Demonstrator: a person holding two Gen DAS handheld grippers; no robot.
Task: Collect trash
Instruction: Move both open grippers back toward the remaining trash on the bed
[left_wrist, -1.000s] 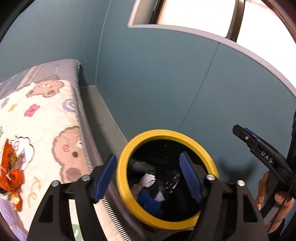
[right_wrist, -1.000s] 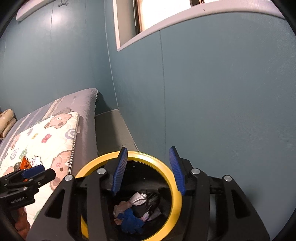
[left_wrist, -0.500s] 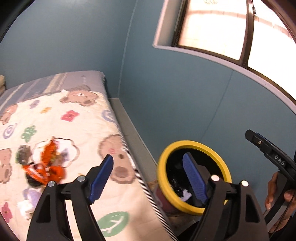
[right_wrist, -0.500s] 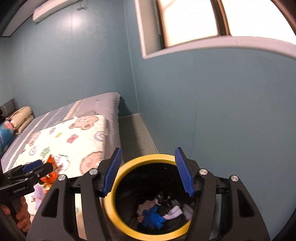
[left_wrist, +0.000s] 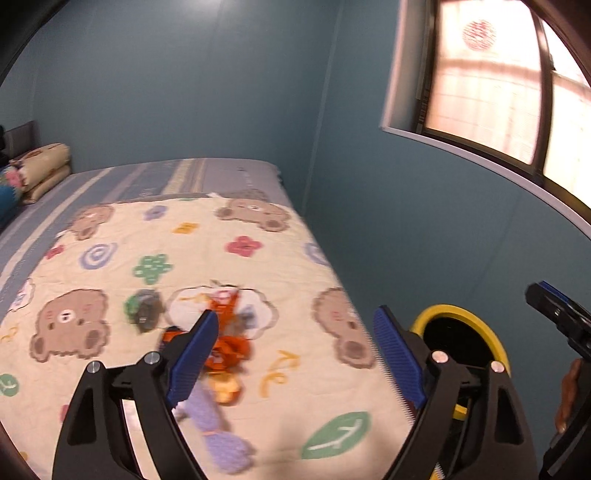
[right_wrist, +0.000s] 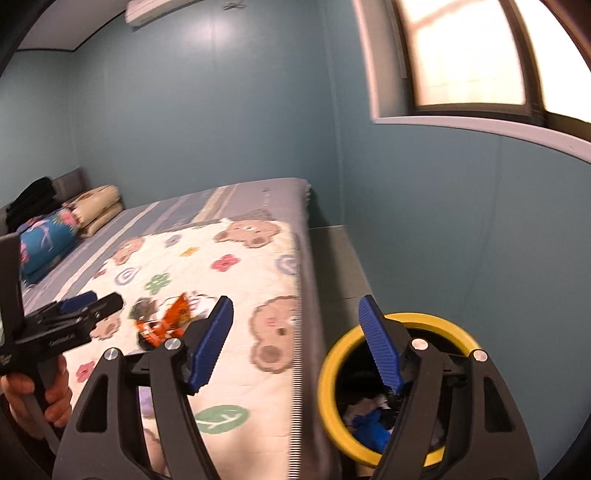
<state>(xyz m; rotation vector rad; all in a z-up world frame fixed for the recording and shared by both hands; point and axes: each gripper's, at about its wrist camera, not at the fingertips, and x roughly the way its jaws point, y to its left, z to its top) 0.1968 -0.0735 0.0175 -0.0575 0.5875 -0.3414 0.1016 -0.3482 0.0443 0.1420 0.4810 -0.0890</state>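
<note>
Now both tongs, left (left_wrist: 291, 354) and right (right_wrist: 295, 343), are opening, empty; next, grab the orange wrapper (left_wrist: 227, 349) on the bed (left_wrist: 314, 280).

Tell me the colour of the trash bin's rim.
Yellow. The trash bin's rim is a yellow ring around a dark inside, clearest in the right wrist view.

My left gripper (left_wrist: 291, 350): matt black plastic arms, ribbed blue pads, shiny metal screws. Quilt (left_wrist: 177, 258) on the bed: soft stitched cloth, matt. Orange wrappers (left_wrist: 229, 347): glossy crinkled foil. Bin rim (right_wrist: 332, 369): smooth yellow plastic. Walls (right_wrist: 221, 110): smooth, faint sheen.
</note>
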